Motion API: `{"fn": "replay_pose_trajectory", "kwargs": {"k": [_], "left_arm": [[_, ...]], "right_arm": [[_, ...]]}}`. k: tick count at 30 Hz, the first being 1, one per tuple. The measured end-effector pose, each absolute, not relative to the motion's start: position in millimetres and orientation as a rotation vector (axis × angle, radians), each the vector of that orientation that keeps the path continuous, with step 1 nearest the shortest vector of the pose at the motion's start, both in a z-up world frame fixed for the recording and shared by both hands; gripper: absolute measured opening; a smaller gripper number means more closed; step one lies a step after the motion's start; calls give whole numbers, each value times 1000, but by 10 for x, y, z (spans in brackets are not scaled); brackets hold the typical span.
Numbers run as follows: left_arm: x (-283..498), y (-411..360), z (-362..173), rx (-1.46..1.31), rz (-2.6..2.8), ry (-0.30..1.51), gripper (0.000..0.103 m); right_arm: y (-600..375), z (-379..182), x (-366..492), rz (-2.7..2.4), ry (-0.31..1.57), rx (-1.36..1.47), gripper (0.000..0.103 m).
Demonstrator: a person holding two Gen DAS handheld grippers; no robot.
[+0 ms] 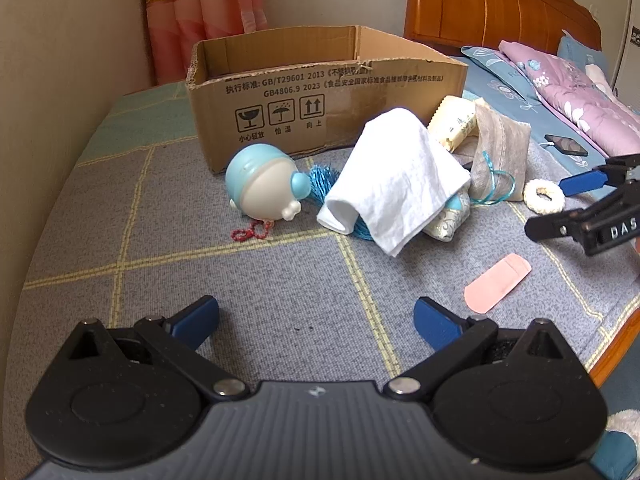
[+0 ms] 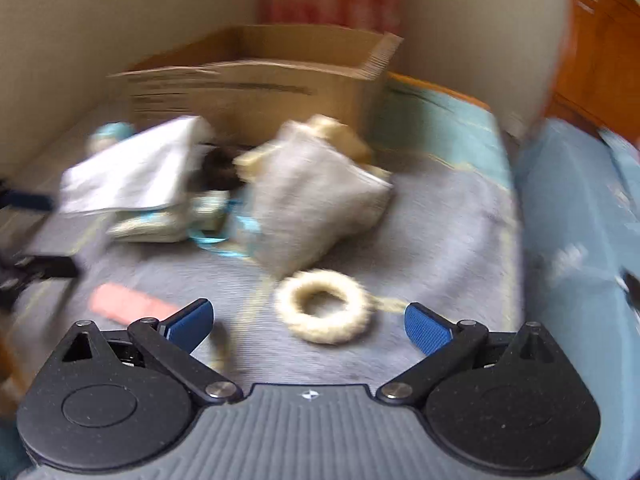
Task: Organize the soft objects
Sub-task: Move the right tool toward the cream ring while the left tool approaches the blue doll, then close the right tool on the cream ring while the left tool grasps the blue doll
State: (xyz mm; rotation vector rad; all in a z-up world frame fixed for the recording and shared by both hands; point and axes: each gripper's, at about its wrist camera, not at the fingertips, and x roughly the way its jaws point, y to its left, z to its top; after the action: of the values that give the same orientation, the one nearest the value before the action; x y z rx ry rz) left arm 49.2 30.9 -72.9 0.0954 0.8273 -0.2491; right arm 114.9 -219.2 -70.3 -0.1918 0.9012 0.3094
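Both claws stood spread wide with nothing between their blue pads: the left gripper [image 1: 316,320] hung over bare blanket [image 1: 248,280] at the near edge, and the right gripper [image 2: 308,320] faced the fluffy cream ring [image 2: 324,306], which lay just beyond its fingertips. The rest of the soft things sat in a heap to the right of the cardboard box [image 1: 320,92]: a white cloth [image 1: 396,180] draped over a small patterned pouch [image 1: 448,220], a grey mesh bag [image 1: 500,148] behind it, and the round blue-and-white toy [image 1: 264,182] to the left, near the box front. The right wrist view was smeared, which suggested a quick sweep; at that speed the pads could nudge the light ring away rather than straddle it. The teal ribbon [image 1: 496,184] trailing from the bag might snag a finger and drag the heap. A phone [image 1: 566,145] far right was no soft thing and could get scooped by mistake
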Motion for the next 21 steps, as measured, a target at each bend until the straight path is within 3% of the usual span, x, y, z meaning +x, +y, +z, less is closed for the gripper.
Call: {"fn": "replay_pose_trajectory", "kwargs": {"k": [21], "left_arm": [[578,370,-718,110,-271,832,103]], "right_arm": [[-2036,-697,1050,211,863,-184,103]]}}
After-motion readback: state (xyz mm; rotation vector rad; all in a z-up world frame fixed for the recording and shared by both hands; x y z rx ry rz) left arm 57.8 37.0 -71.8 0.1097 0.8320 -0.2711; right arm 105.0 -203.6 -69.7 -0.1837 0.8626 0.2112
